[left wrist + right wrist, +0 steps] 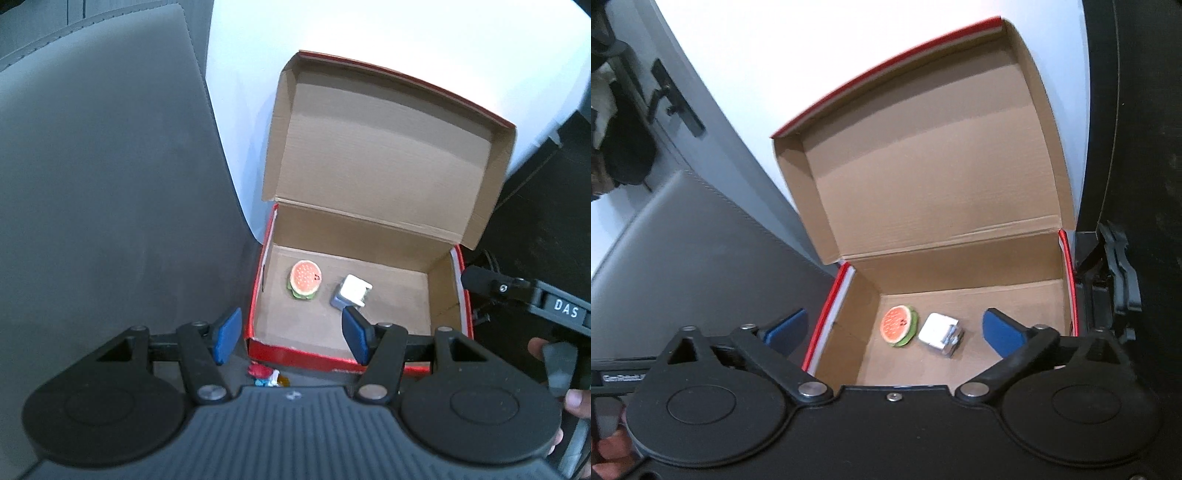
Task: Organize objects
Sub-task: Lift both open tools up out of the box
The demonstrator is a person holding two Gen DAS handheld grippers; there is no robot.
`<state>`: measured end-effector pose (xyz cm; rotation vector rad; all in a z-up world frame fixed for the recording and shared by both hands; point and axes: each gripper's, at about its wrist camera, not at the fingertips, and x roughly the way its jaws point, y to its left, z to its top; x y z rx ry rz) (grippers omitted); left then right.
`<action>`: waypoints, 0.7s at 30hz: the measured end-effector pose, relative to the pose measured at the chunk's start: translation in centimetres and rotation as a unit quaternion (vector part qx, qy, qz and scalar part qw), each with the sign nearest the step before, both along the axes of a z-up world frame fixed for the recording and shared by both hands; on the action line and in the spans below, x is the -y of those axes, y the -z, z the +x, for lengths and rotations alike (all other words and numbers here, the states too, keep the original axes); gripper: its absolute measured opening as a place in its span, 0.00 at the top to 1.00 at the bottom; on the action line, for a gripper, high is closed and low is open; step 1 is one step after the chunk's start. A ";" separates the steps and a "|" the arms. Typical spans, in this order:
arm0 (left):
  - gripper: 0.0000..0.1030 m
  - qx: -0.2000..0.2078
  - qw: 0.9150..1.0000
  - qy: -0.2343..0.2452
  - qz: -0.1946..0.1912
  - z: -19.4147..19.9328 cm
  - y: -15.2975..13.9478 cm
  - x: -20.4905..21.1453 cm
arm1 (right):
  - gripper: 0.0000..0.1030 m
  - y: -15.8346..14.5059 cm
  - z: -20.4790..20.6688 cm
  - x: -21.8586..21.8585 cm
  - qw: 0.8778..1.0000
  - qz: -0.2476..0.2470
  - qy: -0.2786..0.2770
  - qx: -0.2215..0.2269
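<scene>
Gaping claws (290,334) (894,334) above red box (295,354) (827,317)

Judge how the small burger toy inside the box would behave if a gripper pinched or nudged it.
The burger toy looks small and probably light, so a nudge would likely slide it across the cardboard box floor. Its round, domed shape may let it tip or slip from flat pads. It lies apart from the white block, leaving room to pinch.

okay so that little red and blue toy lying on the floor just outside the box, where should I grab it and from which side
Come straight down with the left gripper, which hangs open just above the toy. Pinch across its narrow middle; it lies flat and close to the box front wall, so side approaches look cramped.
</scene>
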<state>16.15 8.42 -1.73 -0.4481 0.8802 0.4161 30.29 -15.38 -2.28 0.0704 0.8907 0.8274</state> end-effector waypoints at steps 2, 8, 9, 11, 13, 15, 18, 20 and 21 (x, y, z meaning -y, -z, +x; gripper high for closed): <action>0.43 0.004 1.000 0.008 0.002 -0.6 -0.3 0.4 | 0.00 -0.5 -0.8 0.8 1.000 0.005 0.001 0.005; 0.41 0.010 1.000 0.023 0.003 -1.8 -0.3 1.5 | 0.00 -1.3 -2.8 2.8 1.000 0.009 0.014 0.007; 0.41 0.010 1.000 0.026 0.003 -2.1 -0.2 1.7 | 0.00 -1.4 -3.2 3.2 1.000 0.011 0.016 0.009; 0.41 0.009 0.999 0.032 0.002 -2.5 -0.1 2.0 | 0.00 -1.5 -3.8 3.7 1.000 0.014 0.018 0.010; 0.40 0.009 0.999 0.036 0.002 -2.9 0.0 2.2 | 0.00 -1.4 -4.3 4.2 1.000 0.015 0.021 0.009; 0.40 0.008 0.999 0.039 0.004 -3.3 0.1 2.5 | 0.00 -1.4 -4.8 4.4 1.000 0.014 0.023 0.010; 0.40 0.008 0.999 0.045 0.006 -3.9 0.1 2.8 | 0.00 -1.3 -5.6 4.9 1.000 0.015 0.023 0.012; 0.40 0.006 0.999 0.047 0.006 -4.1 0.2 2.9 | 0.00 -1.2 -6.1 5.1 1.000 0.016 0.021 0.013; 0.40 0.005 0.999 0.049 0.005 -4.3 0.2 3.0 | 0.00 -1.1 -6.4 5.2 1.000 0.017 0.021 0.013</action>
